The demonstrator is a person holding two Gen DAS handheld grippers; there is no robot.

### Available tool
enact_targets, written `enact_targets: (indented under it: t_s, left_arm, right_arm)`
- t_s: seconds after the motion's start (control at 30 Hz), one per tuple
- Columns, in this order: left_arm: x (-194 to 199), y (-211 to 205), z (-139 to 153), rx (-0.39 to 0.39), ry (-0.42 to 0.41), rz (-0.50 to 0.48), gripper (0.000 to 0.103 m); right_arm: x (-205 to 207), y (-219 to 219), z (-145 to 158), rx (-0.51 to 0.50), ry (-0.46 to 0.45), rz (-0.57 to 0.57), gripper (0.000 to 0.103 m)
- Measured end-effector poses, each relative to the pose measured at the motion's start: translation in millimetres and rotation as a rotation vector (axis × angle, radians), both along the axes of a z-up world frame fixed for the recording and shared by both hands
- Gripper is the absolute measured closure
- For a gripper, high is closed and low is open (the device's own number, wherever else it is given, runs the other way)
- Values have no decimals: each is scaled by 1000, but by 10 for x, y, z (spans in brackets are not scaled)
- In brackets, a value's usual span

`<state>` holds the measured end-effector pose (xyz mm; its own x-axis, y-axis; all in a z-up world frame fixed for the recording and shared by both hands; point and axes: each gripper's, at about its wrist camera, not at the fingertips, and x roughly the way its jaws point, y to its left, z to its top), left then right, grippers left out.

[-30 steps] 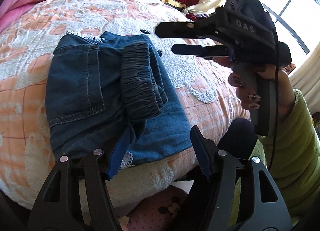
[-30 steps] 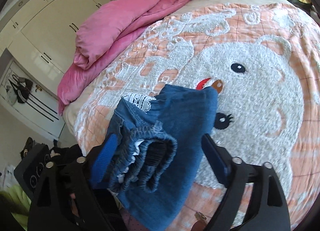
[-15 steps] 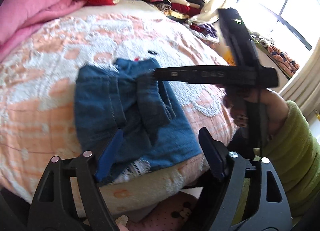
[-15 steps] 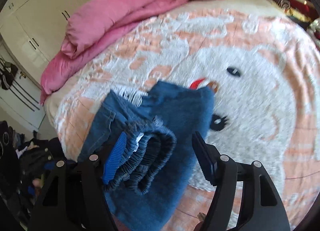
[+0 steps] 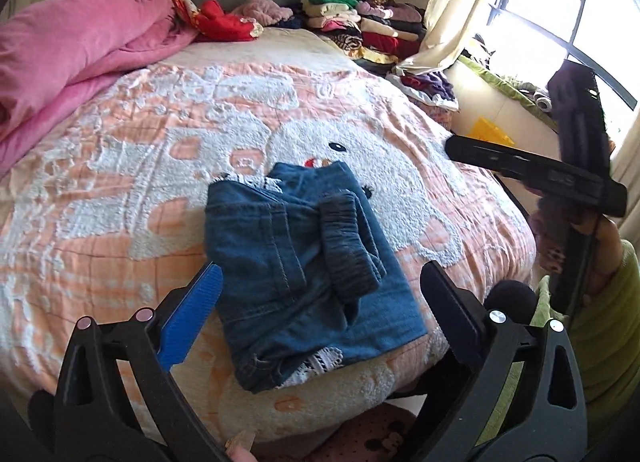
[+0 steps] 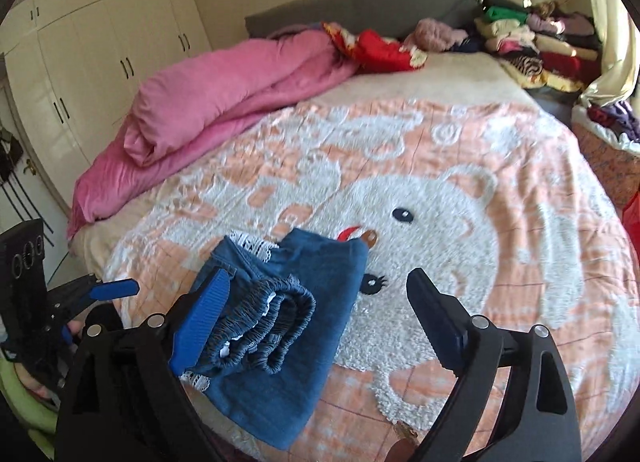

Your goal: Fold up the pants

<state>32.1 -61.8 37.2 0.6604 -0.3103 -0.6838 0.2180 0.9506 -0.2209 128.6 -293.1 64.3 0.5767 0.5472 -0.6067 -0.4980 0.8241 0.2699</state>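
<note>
**Both jaws wide, folded pants lying free ahead**

Jaws on the left gripper and right gripper stand wide apart, holding nothing. The pants lie as a folded denim bundle near the front edge of the bed, below and ahead of both grippers, long axis running away from the edge toward the headboard. Neither gripper touches them; the left looks more squarely over them. The elastic waistband sits rolled on top. Layers beneath are hidden, and the fold looks finished.
</note>
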Motion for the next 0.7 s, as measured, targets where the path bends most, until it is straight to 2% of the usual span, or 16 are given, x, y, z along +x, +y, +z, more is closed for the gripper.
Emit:
enact_targets:
  t_s: [0.1, 0.17, 0.43, 0.57, 0.7]
  left_arm:
    - [14, 37, 31, 3, -10, 11, 10]
    - [17, 62, 52, 8, -19, 18, 10]
    - [58, 186, 19, 12, -18, 53, 10]
    - [165, 363, -94, 11, 8, 102, 10]
    - [301, 495, -253, -1, 49, 140, 10]
  right_arm:
    - [-73, -37, 51, 4, -20, -7, 13]
    - [-118, -34, 67, 1, -30, -10, 6]
    - [-260, 14, 16, -19, -48, -11, 6]
    - [-228, 55, -113, -31, -25, -15, 6]
    - [-117, 121, -375, -43, 47, -17, 6]
